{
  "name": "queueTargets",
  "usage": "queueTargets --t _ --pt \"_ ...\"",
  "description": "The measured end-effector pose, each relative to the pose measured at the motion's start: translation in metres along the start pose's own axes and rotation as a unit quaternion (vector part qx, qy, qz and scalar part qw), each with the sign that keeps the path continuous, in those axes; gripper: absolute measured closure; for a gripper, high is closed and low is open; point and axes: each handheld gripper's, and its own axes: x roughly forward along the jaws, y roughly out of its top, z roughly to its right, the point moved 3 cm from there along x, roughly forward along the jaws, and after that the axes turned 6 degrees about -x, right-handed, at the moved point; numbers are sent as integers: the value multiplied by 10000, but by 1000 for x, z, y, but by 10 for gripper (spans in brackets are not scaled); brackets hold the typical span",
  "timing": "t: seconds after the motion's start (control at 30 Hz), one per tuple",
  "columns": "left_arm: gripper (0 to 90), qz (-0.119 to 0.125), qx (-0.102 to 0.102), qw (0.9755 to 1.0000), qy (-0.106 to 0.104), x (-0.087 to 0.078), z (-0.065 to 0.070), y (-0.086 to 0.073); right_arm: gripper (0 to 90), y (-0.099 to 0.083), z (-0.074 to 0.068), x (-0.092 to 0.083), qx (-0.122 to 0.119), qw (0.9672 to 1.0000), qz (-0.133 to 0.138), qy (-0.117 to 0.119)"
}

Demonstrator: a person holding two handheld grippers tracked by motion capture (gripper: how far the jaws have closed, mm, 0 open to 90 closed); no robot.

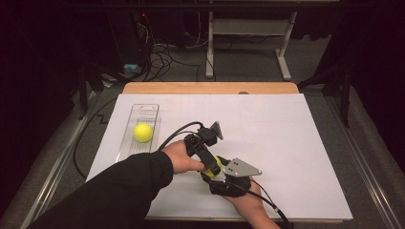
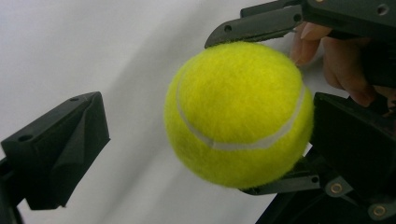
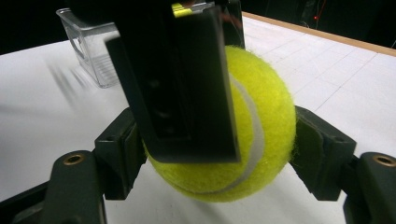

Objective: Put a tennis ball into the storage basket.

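A yellow tennis ball (image 1: 219,163) hangs just above the white sheet near the table's front, between both grippers. My right gripper (image 3: 219,154) is shut on it, with its two pads pressing the ball (image 3: 261,126) from either side. My left gripper (image 2: 205,140) stands open around the same ball (image 2: 233,112). One of its jaws lies against the ball and the other is a clear gap away. In the right gripper view, a jaw of the left gripper covers the ball's left half. A second tennis ball (image 1: 143,132) lies in a clear plastic tray (image 1: 143,108) at the left.
A white sheet (image 1: 286,138) covers the tabletop, and a wooden edge (image 1: 210,88) shows at the far side. Cables trail from both grippers across the sheet. Beyond the table are a dark floor, loose cables and a desk frame (image 1: 284,57).
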Motion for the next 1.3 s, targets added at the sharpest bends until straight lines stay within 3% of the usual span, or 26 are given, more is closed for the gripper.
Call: queueTargets --t 0.6,1.3 --pt "30 -97 26 9998 -157 11 0 2 271 2 -2 -1 26 10000 54 3" --pt "256 -137 144 9989 -430 9 2 0 270 1 -2 1 1 10000 -1 -27"
